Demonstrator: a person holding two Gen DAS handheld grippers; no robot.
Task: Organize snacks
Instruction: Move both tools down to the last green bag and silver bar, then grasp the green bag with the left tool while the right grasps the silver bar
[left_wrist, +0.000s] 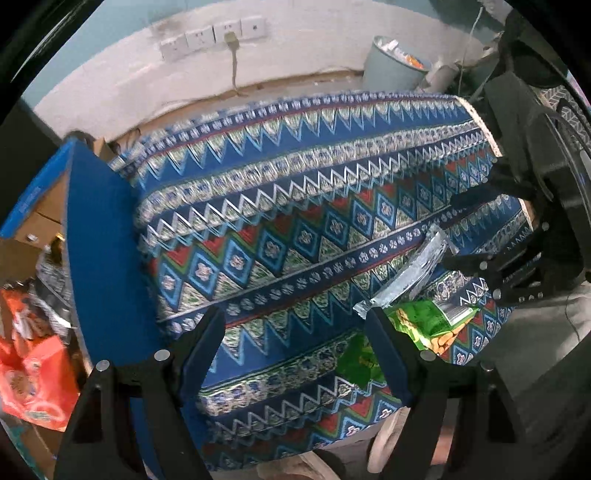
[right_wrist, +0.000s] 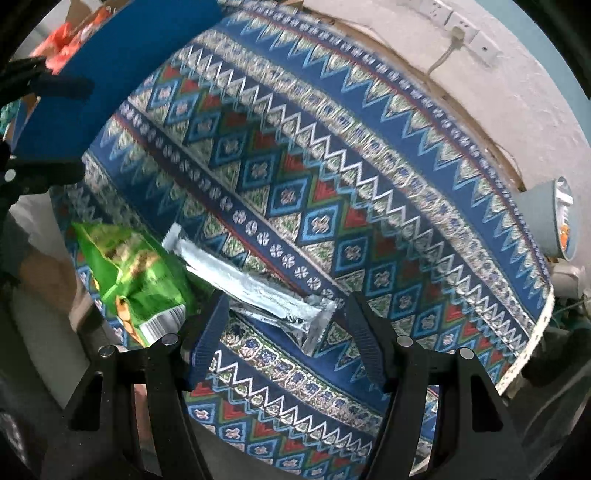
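The right gripper (right_wrist: 282, 325) pointed down at the patterned tablecloth (right_wrist: 332, 177) with its jaws apart and nothing pressed between them; the near end of the silver packet (right_wrist: 255, 291) lay on the cloth in the gap, whether the pads touched it could not be told. The left gripper (left_wrist: 297, 339) hung over the same cloth, jaws wide and empty, only woven pattern between its fingers (left_wrist: 201, 354).

Taking the silver packet as the mark: it lay aslant on the cloth, and the green snack bag (right_wrist: 136, 273) lay just beside it, overlapping its far end. In the left wrist view the same silver packet (left_wrist: 406, 277) and green snack bag (left_wrist: 432, 325) lay just beyond the left gripper's right finger, with the right gripper (left_wrist: 469, 229) over the packet. Well apart from the packet, at the cloth's opposite edge, stood a blue box (left_wrist: 99, 236) holding orange snack packs (left_wrist: 33, 380). Beyond the table's far corner stood a pale bin (left_wrist: 391, 70).
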